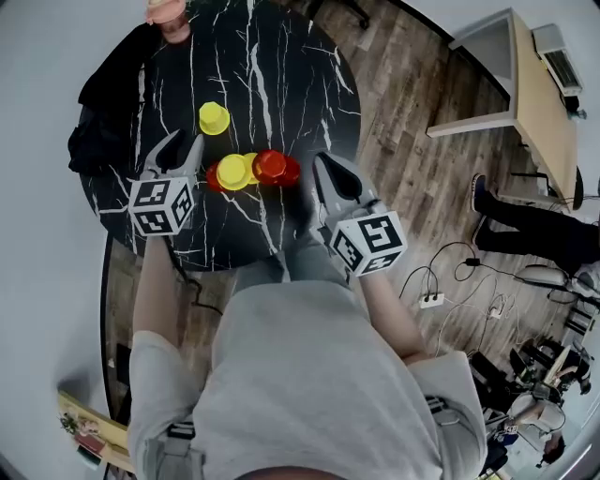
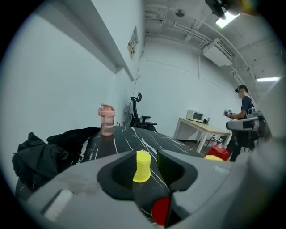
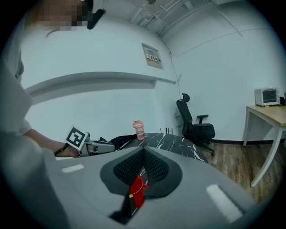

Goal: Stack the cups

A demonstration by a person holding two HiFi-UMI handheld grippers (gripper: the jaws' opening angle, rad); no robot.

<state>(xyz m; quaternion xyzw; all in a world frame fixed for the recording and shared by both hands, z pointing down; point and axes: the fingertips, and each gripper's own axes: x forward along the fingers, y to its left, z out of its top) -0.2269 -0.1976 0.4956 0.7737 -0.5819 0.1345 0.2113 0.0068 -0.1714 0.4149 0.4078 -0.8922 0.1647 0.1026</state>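
The left gripper [image 1: 186,142] has its fingers apart, with nothing held in them. Past them, one yellow cup [image 1: 214,118] stands alone, upside down, on the black worktop [image 1: 272,75]. Near that gripper sits a bunch of red and yellow cups [image 1: 253,170], all touching. The right gripper [image 1: 320,164] is just beside the bunch, its fingers squeezed together. A bit of a red cup [image 3: 136,192] shows low down by them, but I cannot tell if it is pinched. A pink bottle [image 1: 169,11] stands at the far edge. I cannot tell what is inside it.
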